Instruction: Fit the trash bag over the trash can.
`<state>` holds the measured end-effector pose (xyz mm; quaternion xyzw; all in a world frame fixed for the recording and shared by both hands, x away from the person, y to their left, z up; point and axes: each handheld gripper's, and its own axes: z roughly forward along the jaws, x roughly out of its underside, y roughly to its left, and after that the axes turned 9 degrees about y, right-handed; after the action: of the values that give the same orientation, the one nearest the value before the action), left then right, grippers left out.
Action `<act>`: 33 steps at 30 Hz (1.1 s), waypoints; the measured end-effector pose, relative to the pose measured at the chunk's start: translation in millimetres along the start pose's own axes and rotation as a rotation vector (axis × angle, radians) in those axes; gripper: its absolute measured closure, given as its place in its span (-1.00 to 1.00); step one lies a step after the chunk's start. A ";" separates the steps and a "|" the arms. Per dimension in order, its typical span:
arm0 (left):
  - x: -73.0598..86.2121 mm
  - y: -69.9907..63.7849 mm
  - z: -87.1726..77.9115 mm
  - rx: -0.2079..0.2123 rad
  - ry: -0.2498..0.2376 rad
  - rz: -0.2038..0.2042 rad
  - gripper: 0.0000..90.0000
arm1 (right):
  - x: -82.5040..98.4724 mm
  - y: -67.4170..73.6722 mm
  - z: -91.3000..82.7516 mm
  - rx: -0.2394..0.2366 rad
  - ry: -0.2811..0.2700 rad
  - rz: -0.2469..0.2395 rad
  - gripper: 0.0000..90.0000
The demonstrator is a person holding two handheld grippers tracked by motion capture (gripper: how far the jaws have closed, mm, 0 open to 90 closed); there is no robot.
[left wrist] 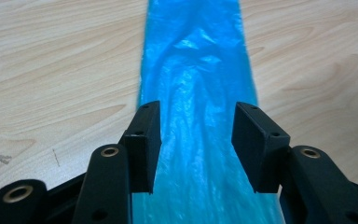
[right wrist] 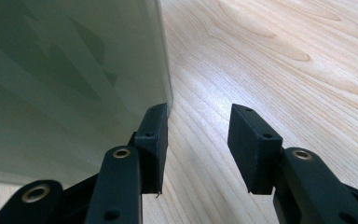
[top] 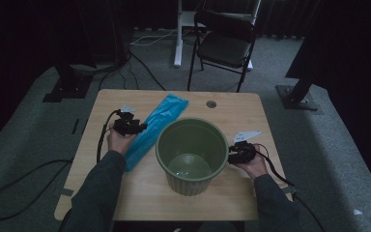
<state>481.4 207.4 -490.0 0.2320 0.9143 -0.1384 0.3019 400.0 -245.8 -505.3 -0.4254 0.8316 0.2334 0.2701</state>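
**Blue bag flat on the surface, both claws open, nothing held**

Blue plastic bag (top: 155,129) lies flat in a long folded strip on the wooden surface (top: 140,193), running diagonally from the near-left up toward the far middle. Its near end sits just beside the green bin (top: 192,155), on the bin's left.

Left claw (left wrist: 196,140) is wide open, one jaw over each side of the strip, with film showing in the gap between them. Can't tell whether the tips touch the film. Right claw (right wrist: 198,144) is also wide open and empty; its left jaw is right against the bin's outer wall, bare wood between the jaws.

Handling, my read:
- Bag: thin film, very light, limp and slippery. It likely bunches or slides rather than lifts cleanly. Pinch through the full folded thickness, near an end or along a long edge.
- Bin: rigid plastic, empty, looks light, so it could skate if nudged. The rim is the obvious hold.

Room: the strip's far end sits near the surface's back edge. Open wood lies left of the bag and in front of the bin. Right hand (top: 254,164) works close to the right edge, little slack there.
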 end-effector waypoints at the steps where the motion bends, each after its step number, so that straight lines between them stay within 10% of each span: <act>1: -0.9 0.5 3.0 -0.001 0.007 -0.004 0.15 | 0.0 0.0 0.1 -0.001 0.001 0.000 0.27; 19: 1.8 24.6 35.6 -0.093 0.120 -0.084 0.10 | -0.1 -0.6 0.5 -0.011 0.006 0.001 0.26; 33: -6.4 18.4 42.6 -0.047 0.138 -0.052 0.08 | -0.1 -0.7 1.6 -0.014 0.011 0.000 0.26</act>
<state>516.0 204.2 -521.4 0.2099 0.9416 -0.1082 0.2399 401.0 -245.1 -506.5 -0.4285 0.8316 0.2367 0.2624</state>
